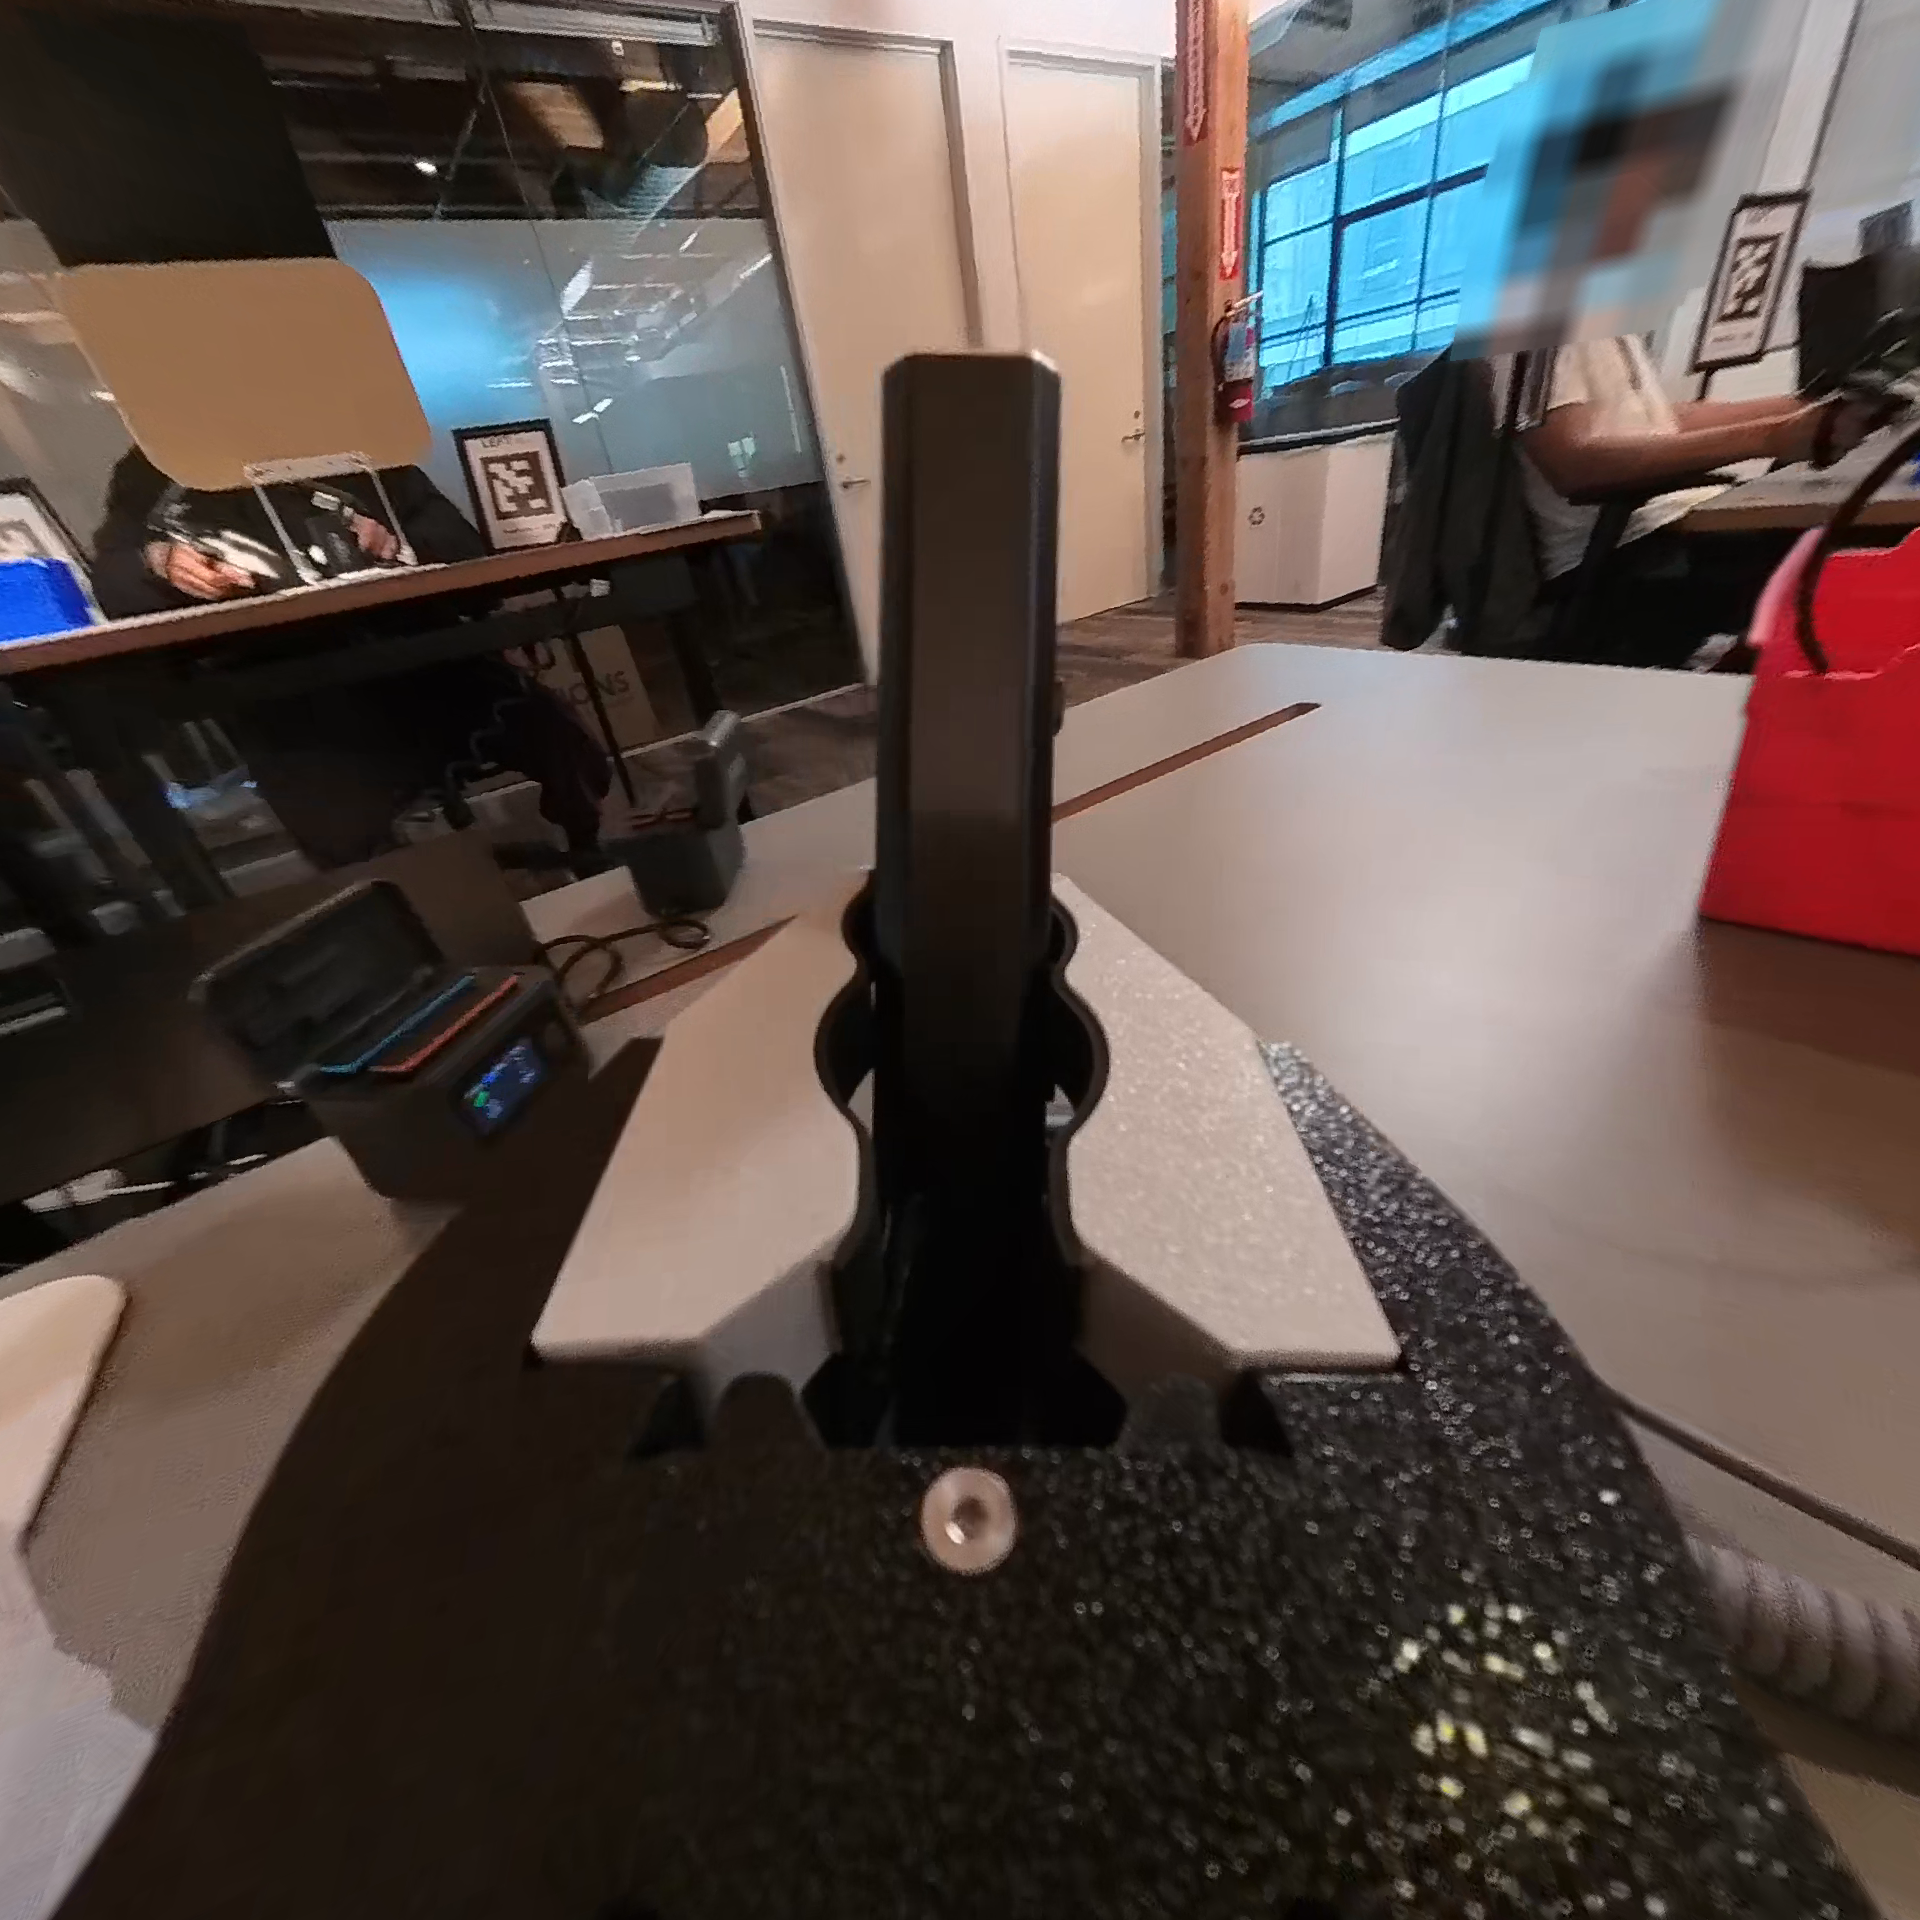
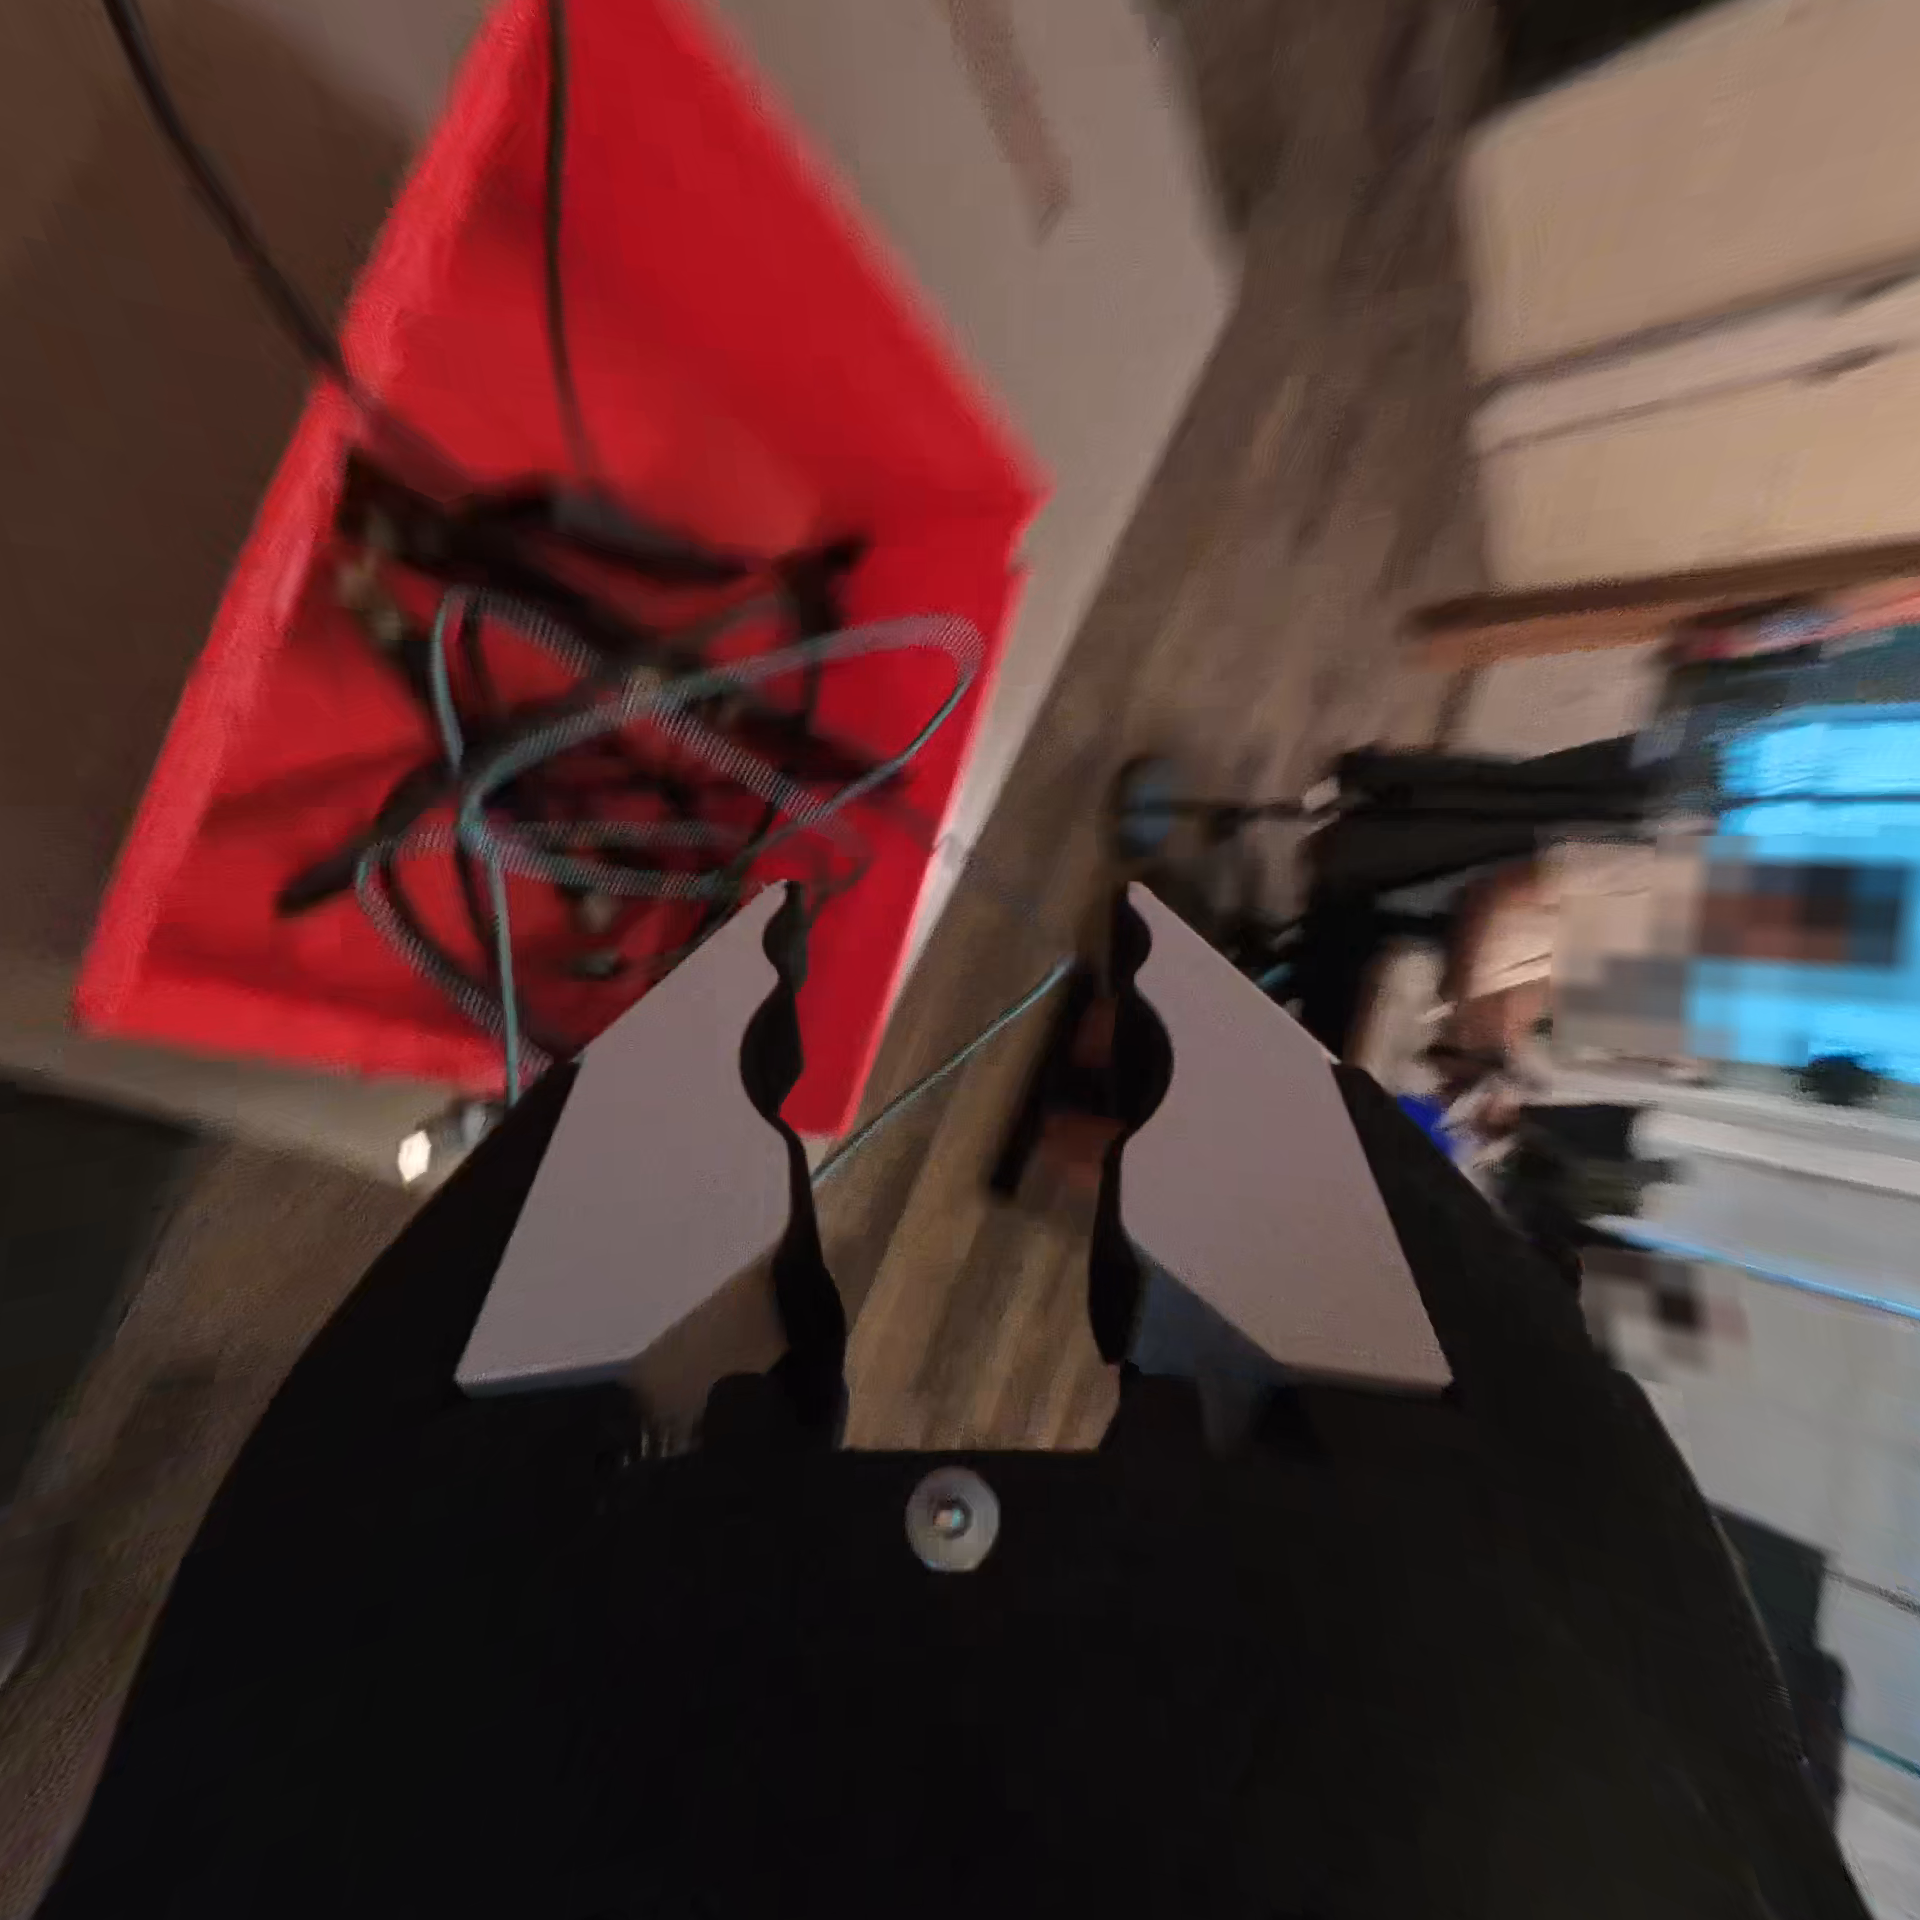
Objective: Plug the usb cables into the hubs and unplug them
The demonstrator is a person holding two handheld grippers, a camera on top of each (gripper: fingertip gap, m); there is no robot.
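In the left wrist view, a dark open case (image 1: 384,1049) with a small lit screen stands on the table (image 1: 1455,1039) at the far left, a black cord (image 1: 592,961) lying just behind it. In the middle, the left gripper (image 1: 961,914) has its fingers closed on a long black hub (image 1: 966,644), which stands upright between them and rises well above the fingertips. To the right, a red bin (image 1: 1839,769) sits on the table, a black cable (image 1: 1829,551) arching out over its rim. Behind it a person (image 1: 1579,457) sits at another desk.

The right wrist view is heavily blurred and tilted. On the left, the same red bin (image 2: 644,364) holds a tangle of USB cables (image 2: 665,748), some black, some braided teal. The right gripper (image 2: 956,904) is just beside the bin's near corner, its fingers spread apart with nothing between them. A thin teal cable (image 2: 956,1049) runs across the wood table (image 2: 977,1330) behind the gap.
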